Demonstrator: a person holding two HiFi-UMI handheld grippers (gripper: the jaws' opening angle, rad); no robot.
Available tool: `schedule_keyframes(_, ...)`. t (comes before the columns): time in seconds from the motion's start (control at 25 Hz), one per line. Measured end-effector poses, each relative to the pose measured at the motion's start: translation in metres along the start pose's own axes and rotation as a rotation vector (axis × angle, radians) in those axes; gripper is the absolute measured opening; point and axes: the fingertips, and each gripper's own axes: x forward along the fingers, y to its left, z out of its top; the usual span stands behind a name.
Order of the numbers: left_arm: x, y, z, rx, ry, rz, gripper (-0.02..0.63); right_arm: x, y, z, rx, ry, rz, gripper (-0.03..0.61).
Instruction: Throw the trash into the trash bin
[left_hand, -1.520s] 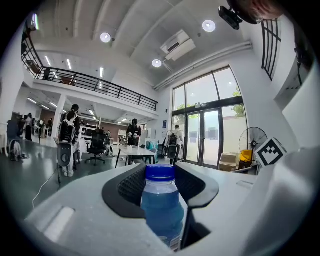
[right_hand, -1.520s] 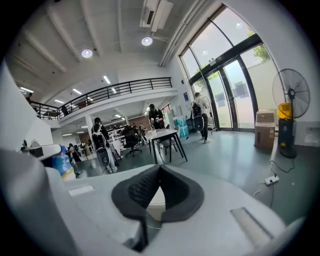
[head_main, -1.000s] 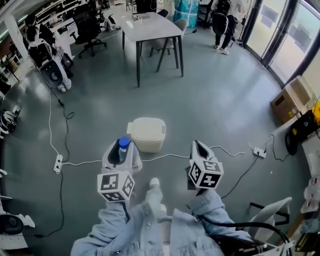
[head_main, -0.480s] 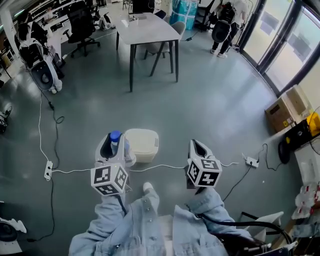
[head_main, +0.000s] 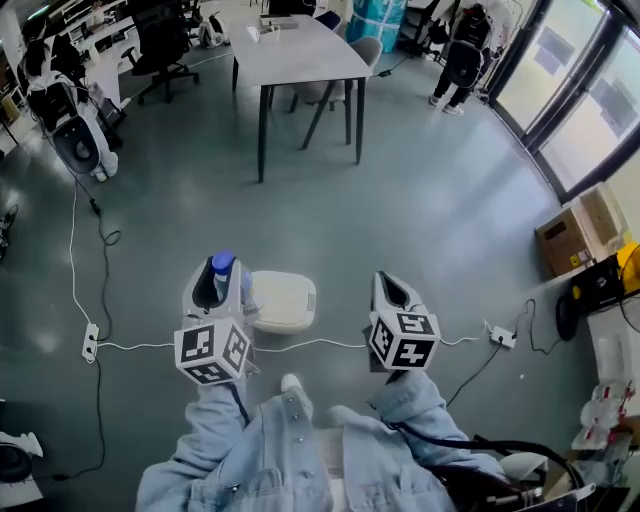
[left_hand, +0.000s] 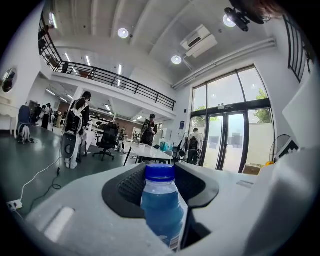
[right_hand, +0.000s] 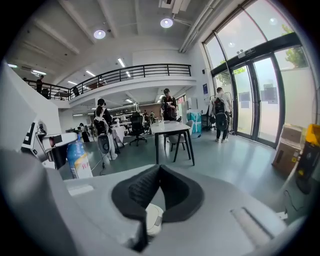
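Blue-capped bottle (left_hand: 161, 202) clamped in left claw (head_main: 218, 272) (upright).

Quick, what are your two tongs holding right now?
Left tongs: closed on the blue-capped bottle.
Right tongs: closed, holding nothing.

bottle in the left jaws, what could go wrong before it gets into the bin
1. The lid of the trash bin looks closed, so the bottle could bounce off if released now.
2. A white cable lies between the person's shoe and the bin: a trip or snag hazard.
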Motion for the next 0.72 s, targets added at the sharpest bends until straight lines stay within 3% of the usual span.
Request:
schedule_keyframes(0.24, 0.017, 0.001, -0.022, 0.0, 0.034, 0.039, 0.189, 0.047, -0.012, -0.029, 0.04, 0.101, 0.076, 0.003)
schedule_keyframes(0.44, 0.012, 0.014, -0.044, -0.005, 0.029, 0.146, 0.189, 0.096, 0.0, -0.057, 0.035, 0.184, 0.188, 0.003)
schedule_keyframes(0.72, 0.004, 0.032, -0.13, -0.044, 0.107, 0.269, 0.189, 0.139, 0.0, -0.109, 0.02, 0.252, 0.254, 0.003)
